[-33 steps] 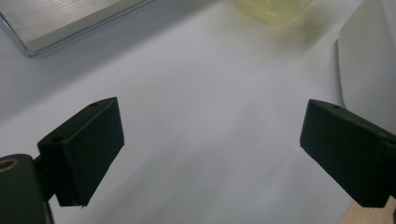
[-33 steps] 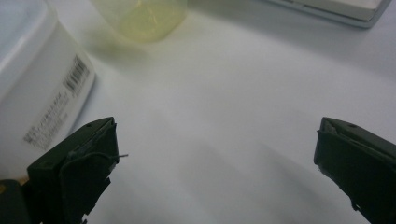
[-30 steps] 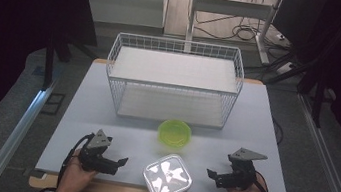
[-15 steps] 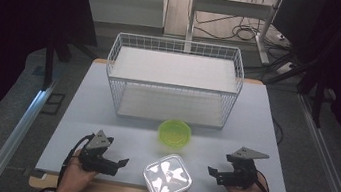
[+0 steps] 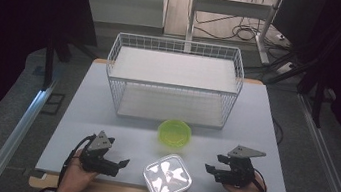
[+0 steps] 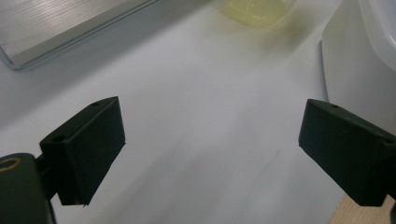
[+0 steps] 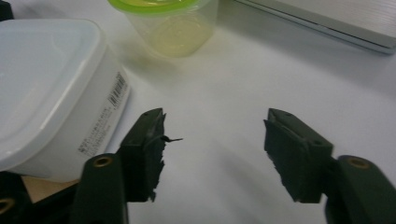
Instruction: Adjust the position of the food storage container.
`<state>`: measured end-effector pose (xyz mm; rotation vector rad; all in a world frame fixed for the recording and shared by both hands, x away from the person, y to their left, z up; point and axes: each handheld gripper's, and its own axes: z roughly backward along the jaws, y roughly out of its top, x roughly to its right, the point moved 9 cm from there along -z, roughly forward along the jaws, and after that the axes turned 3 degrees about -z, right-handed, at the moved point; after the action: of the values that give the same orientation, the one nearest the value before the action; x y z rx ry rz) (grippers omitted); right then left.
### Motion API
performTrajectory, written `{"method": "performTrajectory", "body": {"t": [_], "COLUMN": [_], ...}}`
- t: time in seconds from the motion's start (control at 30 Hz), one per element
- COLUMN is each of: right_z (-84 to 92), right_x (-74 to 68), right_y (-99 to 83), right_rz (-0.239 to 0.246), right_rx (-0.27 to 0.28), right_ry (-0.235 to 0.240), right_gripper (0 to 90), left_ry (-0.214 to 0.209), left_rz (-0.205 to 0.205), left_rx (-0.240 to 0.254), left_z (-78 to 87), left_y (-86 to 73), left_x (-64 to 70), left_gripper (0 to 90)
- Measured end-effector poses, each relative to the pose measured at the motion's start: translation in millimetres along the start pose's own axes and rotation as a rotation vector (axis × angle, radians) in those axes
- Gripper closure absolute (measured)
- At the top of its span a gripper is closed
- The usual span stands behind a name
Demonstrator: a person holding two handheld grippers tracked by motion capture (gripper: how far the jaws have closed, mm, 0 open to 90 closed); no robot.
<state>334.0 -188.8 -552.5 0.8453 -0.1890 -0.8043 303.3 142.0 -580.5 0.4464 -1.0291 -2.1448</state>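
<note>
Resting at the lower left of the high view, the left gripper [image 5: 121, 162] has its jaws spread wide over bare table [image 5: 80, 113]. At bottom centre sits the white lidded box [image 5: 167, 178], with the green-rimmed cup [image 5: 174, 132] just behind it and the wire basket [image 5: 173, 80] farther up. At lower right, the right gripper [image 5: 211, 164] has just been closing, jaws partly open, nothing between them. By my reckoning, nothing is picked up yet; everything remains.

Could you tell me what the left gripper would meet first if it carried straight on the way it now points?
Probably the white lidded container: the left gripper points toward it across the table, jaws open and empty. In its own view the container sits to one side, so it might just slip past.
</note>
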Motion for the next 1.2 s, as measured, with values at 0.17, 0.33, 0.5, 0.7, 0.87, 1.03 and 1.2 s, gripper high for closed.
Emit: {"method": "performTrajectory", "body": {"t": [0.17, 0.33, 0.5, 0.7, 0.87, 1.03, 1.2], "right_z": [-1.9, -4.4, -12.3, -25.5, -41.0, -60.7, -75.8], "right_x": [-5.9, -7.3, -11.1, -20.7, -29.7, -39.8, -47.1], "right_y": [9.8, 19.6, 33.0, 57.3, 73.1, 88.6, 99.1], "right_rz": [0.006, -0.022, 0.003, 0.036, 0.067, 0.087, 0.082], "right_rx": [-0.017, -0.028, -0.031, -0.016, -0.02, -0.012, -0.013], "right_ry": [0.022, 0.055, 0.074, 0.101, 0.123, 0.144, 0.157], "right_gripper": [49.9, 64.2, 79.7, 89.1, 89.3, 89.3, 89.1], "left_ry": [0.015, 0.021, 0.024, 0.026, 0.027, 0.026, 0.026], "left_rz": [-0.003, 0.0, -0.008, -0.005, -0.012, -0.014, -0.016], "left_rx": [-0.002, -0.005, -0.012, -0.013, -0.016, -0.019, -0.021], "left_z": [-0.3, -1.3, -2.2, -2.3, -2.4, -2.5, -2.6], "left_y": [-0.3, -0.5, -1.0, -1.3, -1.6, -2.0, -2.2], "left_x": [-1.7, -2.1, -2.1, -2.6, -2.6, -2.7, -2.5], "left_gripper": [6.8, 6.9, 6.9, 6.9, 6.9, 7.0, 7.0]}}
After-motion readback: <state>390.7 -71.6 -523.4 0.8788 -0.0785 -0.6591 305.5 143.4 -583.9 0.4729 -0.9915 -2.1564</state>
